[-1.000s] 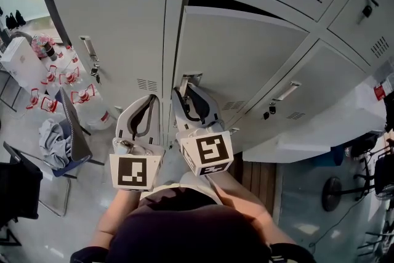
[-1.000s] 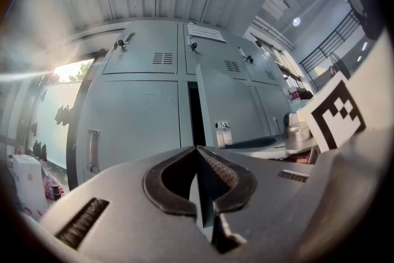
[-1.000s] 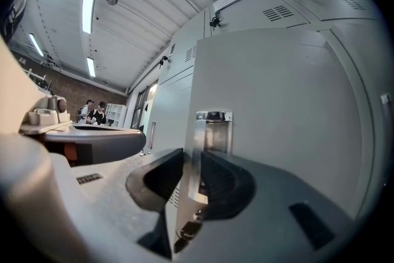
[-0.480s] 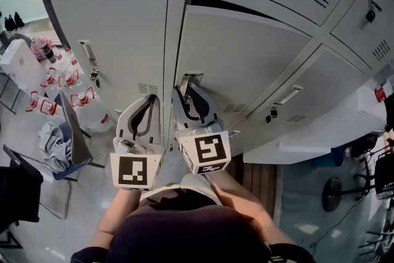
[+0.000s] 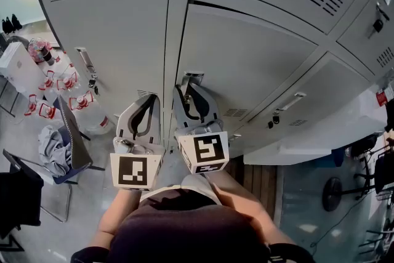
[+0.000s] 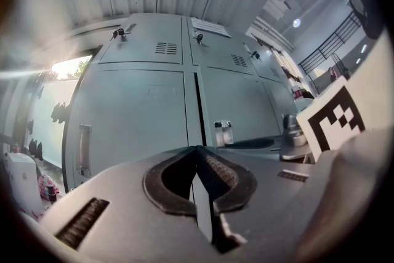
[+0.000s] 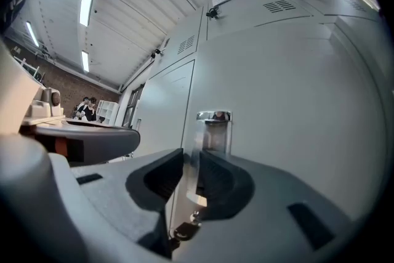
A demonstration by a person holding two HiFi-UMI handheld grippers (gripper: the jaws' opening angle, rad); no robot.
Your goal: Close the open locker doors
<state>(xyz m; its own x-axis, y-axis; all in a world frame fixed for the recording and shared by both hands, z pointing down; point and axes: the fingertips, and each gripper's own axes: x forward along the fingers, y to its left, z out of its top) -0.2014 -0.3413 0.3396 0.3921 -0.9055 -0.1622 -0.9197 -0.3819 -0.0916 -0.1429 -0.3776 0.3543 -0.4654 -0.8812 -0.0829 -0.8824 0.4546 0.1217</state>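
Observation:
The grey locker door (image 5: 246, 64) in the middle of the head view stands almost flush with the row, and a thin dark gap (image 5: 212, 5) shows along its top edge. My right gripper (image 5: 184, 90) is shut on that door's metal handle (image 5: 189, 78). In the right gripper view the jaws (image 7: 191, 160) stand on either side of the handle (image 7: 213, 128), with a small padlock below. Beside it to the left, my left gripper (image 5: 149, 99) has its jaws together and empty, pointing at the post between two doors (image 6: 196, 149).
The left neighbour door (image 5: 117, 40) is closed, with its own handle (image 5: 85, 61). More closed lockers run to the right (image 5: 320, 83). On the floor at the left stand a chair (image 5: 69, 132) and packs of water bottles (image 5: 77, 94). A white ledge (image 5: 320, 132) juts out at the right.
The middle door has swung inward with my right gripper on its handle. The dark gap along its top edge has narrowed from a wide wedge to a thin line.

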